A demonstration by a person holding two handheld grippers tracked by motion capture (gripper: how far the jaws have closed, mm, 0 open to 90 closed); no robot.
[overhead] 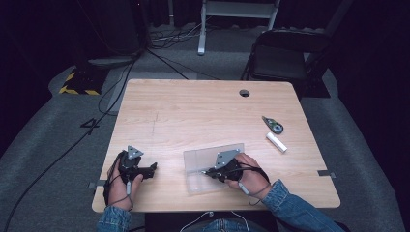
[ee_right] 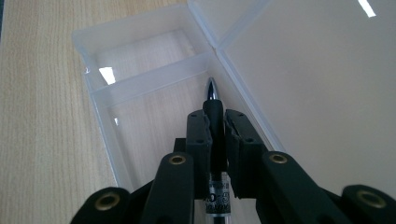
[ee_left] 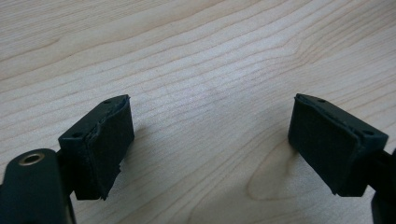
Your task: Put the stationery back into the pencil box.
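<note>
pen (ee_right: 213, 105) pinched in right gripper (ee_right: 217, 122) over open clear case (ee_right: 100, 105) near table's front edge, not yet released; left gripper (ee_left: 210, 140) spread, idle.

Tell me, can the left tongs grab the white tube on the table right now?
Probably not without moving. The left tongs sit open at the table's near left; the white tube lies far right, past the clear box and right tongs.

The light wood-grain rectangular table (overhead: 193, 111) has a round cable hole (overhead: 244, 93) near its far edge. A clear plastic hinged case (overhead: 196, 179) lies open near the front; a grey tape dispenser (overhead: 273, 125) and white cylindrical stick (overhead: 276, 142) lie at right.
</note>
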